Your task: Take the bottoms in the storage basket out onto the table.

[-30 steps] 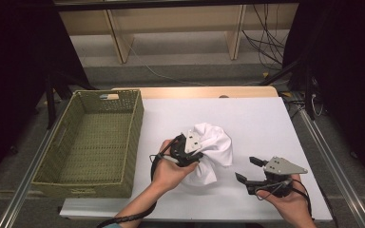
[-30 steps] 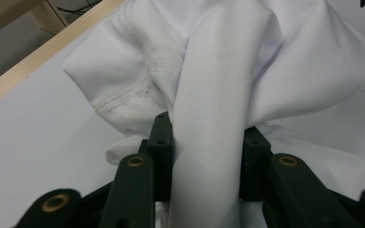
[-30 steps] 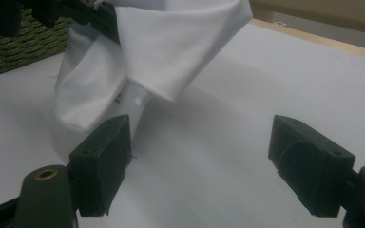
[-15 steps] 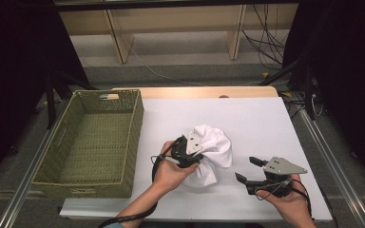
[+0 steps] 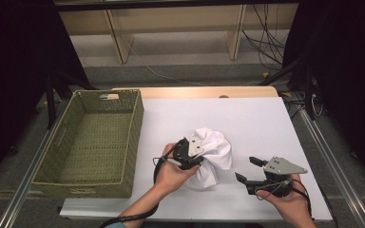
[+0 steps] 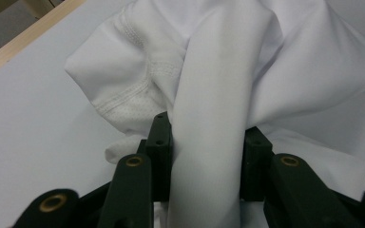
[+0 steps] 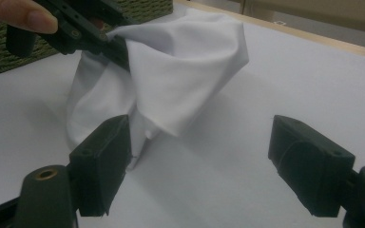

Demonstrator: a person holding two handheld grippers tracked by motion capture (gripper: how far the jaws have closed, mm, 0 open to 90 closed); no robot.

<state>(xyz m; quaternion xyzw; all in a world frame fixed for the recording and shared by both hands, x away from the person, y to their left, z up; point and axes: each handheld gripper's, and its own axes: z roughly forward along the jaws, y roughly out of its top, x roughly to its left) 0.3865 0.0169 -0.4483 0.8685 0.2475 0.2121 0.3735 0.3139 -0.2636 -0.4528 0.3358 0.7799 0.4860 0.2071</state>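
White garments: one [image 5: 211, 154], bunched on the table [image 5: 266, 123].
Wicker baskets: one [image 5: 92, 142].
Left gripper [image 6: 206, 142]: jaws clamped on a fold of the garment.
Right gripper [image 5: 247, 169]: jaws wide apart, holding nothing.

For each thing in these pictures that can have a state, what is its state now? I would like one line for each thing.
White cloth garment: bunched up on the table, one fold pinched and lifted.
Left tongs: shut on a fold of the white cloth garment.
Right tongs: open, holding nothing, apart from the garment.
Green woven rectangular basket: upright, nothing inside.
White table top: flat, bearing the garment and the basket.
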